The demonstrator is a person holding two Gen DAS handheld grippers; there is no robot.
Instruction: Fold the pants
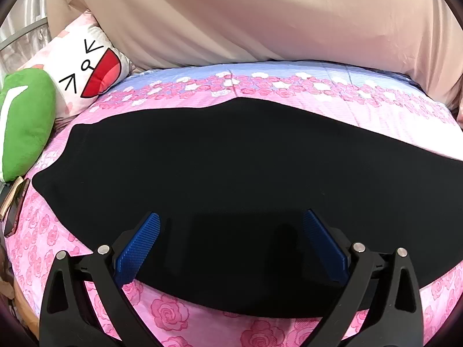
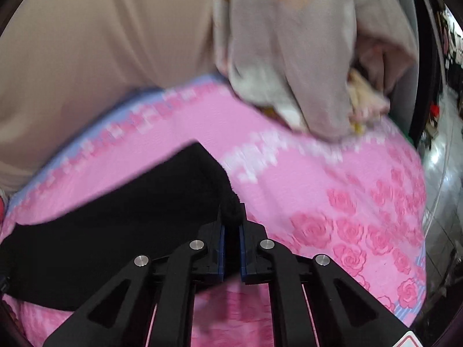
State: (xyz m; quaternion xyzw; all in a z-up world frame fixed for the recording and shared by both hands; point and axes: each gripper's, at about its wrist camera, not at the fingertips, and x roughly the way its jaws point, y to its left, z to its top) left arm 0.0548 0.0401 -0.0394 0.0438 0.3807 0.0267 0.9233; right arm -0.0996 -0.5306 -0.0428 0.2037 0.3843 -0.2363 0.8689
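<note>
- Your left gripper (image 1: 231, 225) stands with its jaws wide apart, the blue ribbed pads (image 1: 139, 248) splayed to either side and nothing caught between them.
- Below that gripper, the black pants (image 1: 217, 173) lie spread flat across the pink rose-print bedsheet (image 1: 167, 318), running from the left side of the left wrist view out past its right edge.
- Your left gripper hangs over the near edge of the pants; whether the pads touch the cloth cannot be told.
- Your right gripper (image 2: 231, 225) has its jaws drawn close together and is clamped on a bunched corner of the pants (image 2: 130, 217), a fuzzy black fold sticking up just past the fingertips.
- From that pinched corner, the pants fall away to the left in the right wrist view, over the bedsheet (image 2: 332, 217); that view is blurred.
- A white cartoon-face pillow (image 1: 86, 69) and a green plush cushion (image 1: 26, 121) sit at the far left of the bed, apart from the pants.
- A beige curtain (image 1: 246, 14) hangs behind the bed.
- A heap of pale clothing (image 2: 303, 57) rests on the sheet beyond your right gripper, well apart from the pants.
</note>
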